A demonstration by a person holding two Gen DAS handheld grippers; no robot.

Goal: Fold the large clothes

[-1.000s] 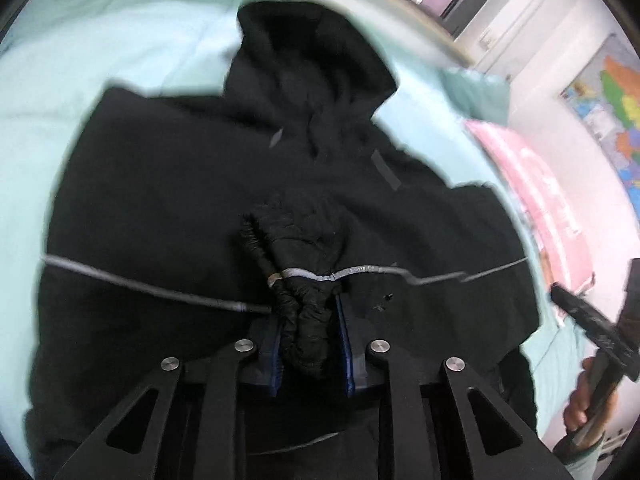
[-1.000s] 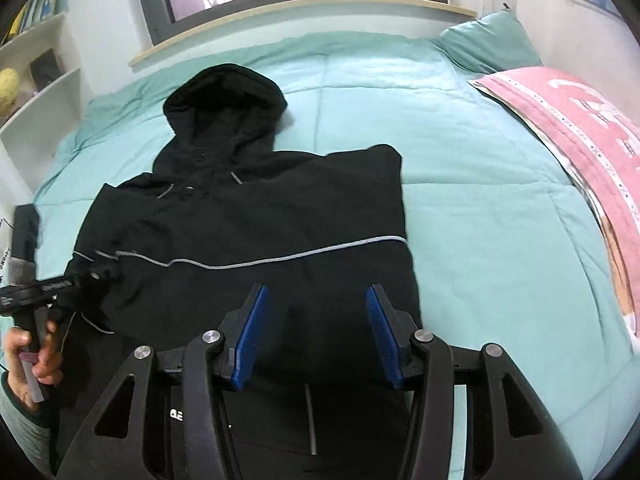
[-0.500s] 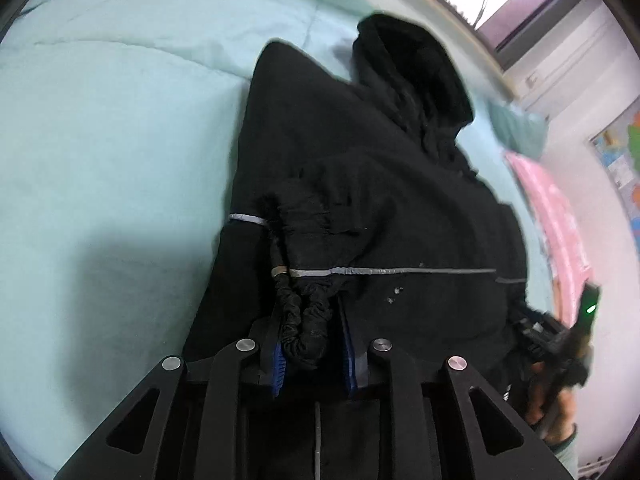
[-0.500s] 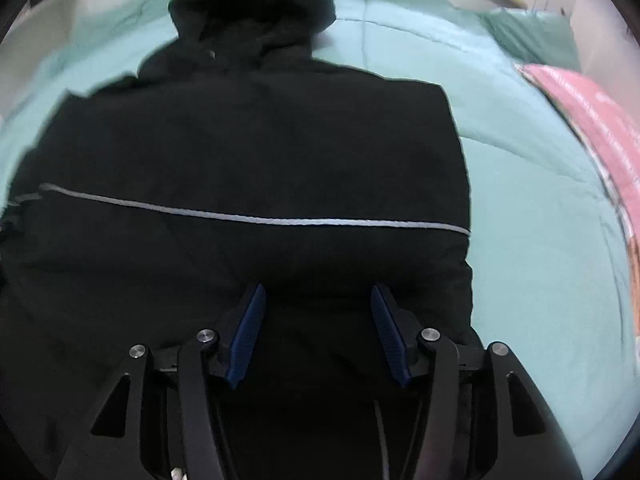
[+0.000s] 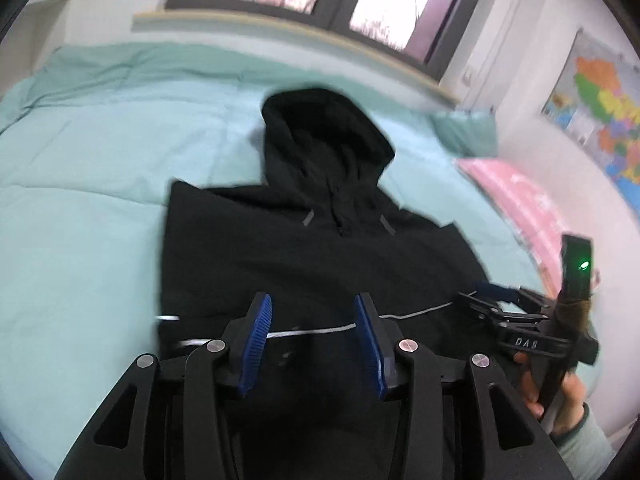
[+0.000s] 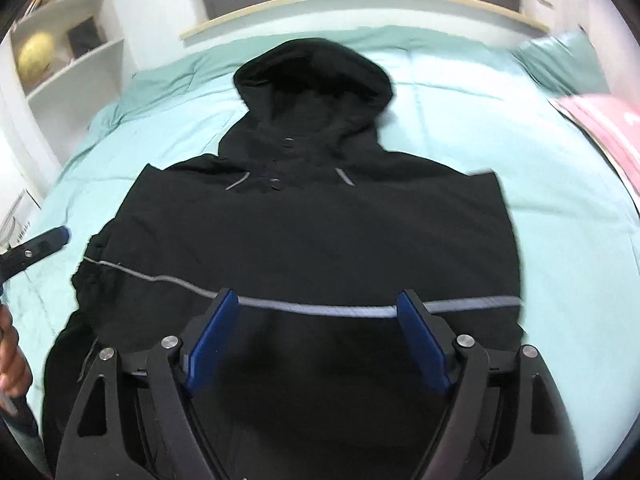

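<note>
The black hoodie (image 6: 320, 232) lies flat below both opening, empty tongs.

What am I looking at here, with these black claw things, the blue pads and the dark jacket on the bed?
No robot here: a person carries a handheld two-finger gripper in each hand, with a fisheye camera looking along the fingers. One picture is from the left gripper, the other from the right gripper. A black hooded jacket lies flat on a bed's teal quilt, sleeves folded in. Both grippers' jaws are opening, with nothing between the blue pads, so nothing is held. In the left view you also see the person's right hand holding the other gripper.
</note>
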